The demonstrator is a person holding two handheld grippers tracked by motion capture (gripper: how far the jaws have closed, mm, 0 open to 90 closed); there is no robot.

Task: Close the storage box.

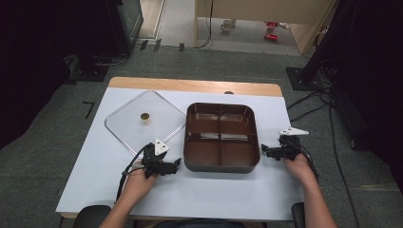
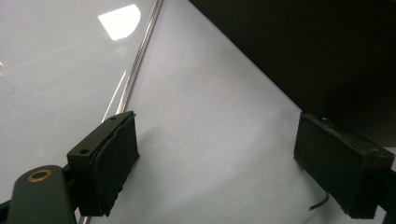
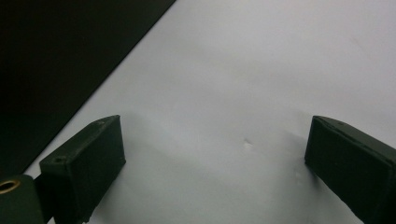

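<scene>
Brown four-compartment tray mid-table, empty, between our grippers; clear lid beside it at left. Left gripper and right gripper both wide open, holding nothing. Risk we judge: pads slipping off smooth tray wall. Left gripper view shows lid rim close; high view shows brass knob.

I see bare white surface along the near edge, free passage. The brown four-compartment tray blocks the centre; the clear square lid covers the left. Between them runs a narrow strip, probably tight for my left tool.
</scene>
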